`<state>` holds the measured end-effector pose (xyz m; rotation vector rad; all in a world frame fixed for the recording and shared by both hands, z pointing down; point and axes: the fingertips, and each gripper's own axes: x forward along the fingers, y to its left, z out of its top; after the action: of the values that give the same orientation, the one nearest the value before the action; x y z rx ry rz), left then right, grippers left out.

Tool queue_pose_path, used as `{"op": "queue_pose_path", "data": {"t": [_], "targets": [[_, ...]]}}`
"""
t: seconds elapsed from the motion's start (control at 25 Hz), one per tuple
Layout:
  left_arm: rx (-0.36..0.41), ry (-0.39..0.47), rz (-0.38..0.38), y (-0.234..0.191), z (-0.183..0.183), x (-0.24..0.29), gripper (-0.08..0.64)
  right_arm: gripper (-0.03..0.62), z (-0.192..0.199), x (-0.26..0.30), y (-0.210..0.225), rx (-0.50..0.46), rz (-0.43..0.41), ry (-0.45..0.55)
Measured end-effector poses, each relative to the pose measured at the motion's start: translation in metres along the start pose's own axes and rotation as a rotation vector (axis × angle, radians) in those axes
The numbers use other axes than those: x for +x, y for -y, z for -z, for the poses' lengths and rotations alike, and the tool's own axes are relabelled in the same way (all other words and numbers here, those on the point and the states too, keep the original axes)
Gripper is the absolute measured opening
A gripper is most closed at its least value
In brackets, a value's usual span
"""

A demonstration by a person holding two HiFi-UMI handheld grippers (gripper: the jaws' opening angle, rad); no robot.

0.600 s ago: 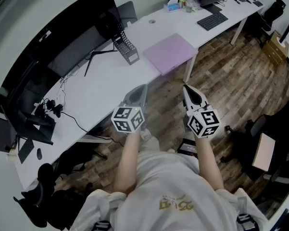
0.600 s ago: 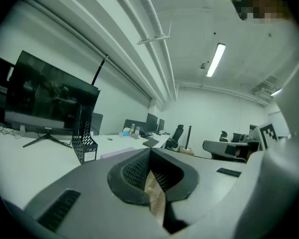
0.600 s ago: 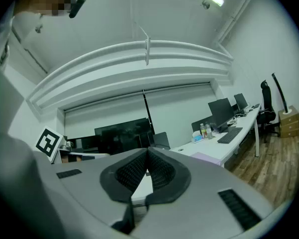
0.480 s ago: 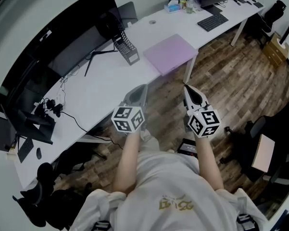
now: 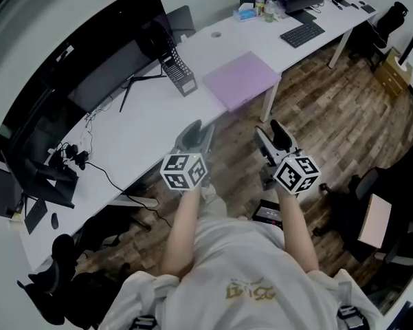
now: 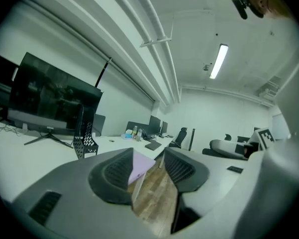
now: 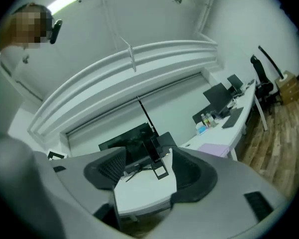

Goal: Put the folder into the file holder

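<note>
The purple folder (image 5: 240,80) lies flat on the white table (image 5: 151,126), near its front edge. The black mesh file holder (image 5: 179,71) stands upright just to its left, in front of the monitor. Both grippers are held level in front of the person, short of the table edge. My left gripper (image 5: 196,130) is open with nothing between its jaws; in the left gripper view the folder (image 6: 139,166) shows through the gap of the left gripper (image 6: 148,167). My right gripper (image 5: 270,135) is open wide and empty; the right gripper view shows the file holder (image 7: 156,159) beyond the right gripper (image 7: 147,172).
A large black monitor (image 5: 117,67) stands behind the file holder. Cables (image 5: 75,157) trail along the table's left part. A keyboard (image 5: 302,29) and bottles (image 5: 264,5) sit at the far end. Dark office chairs (image 5: 371,205) stand on the wood floor to the right.
The right gripper's jaws now stand clearly apart, where they looked close together before. Both grippers have edged slightly toward the table. The folder and file holder have not moved.
</note>
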<state>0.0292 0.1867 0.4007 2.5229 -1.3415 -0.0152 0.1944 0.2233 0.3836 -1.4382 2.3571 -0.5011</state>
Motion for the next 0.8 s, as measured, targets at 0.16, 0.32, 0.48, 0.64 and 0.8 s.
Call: {"op": "queue_pose_path", "data": {"t": [0.16, 0.32, 0.48, 0.64, 0.8], "targets": [[-0.048, -0.006, 0.021, 0.004, 0.003, 0.011, 0.284, 0.282, 0.005, -0.002, 0.016, 0.071, 0.022, -0.012], [-0.054, -0.039, 0.034, 0.005, 0.011, 0.029, 0.319, 0.291, 0.007, -0.001, 0.031, 0.085, 0.054, -0.013], [-0.061, -0.059, 0.041, 0.002, 0.015, 0.051, 0.319, 0.299, 0.005, 0.007, 0.051, 0.09, 0.089, -0.012], [-0.066, -0.079, 0.06, -0.005, 0.018, 0.073, 0.328, 0.302, 0.006, 0.02, 0.071, 0.096, 0.12, -0.018], [-0.088, -0.095, 0.08, -0.021, 0.02, 0.107, 0.337, 0.304, 0.011, 0.044, 0.097, 0.111, 0.149, -0.029]]}}
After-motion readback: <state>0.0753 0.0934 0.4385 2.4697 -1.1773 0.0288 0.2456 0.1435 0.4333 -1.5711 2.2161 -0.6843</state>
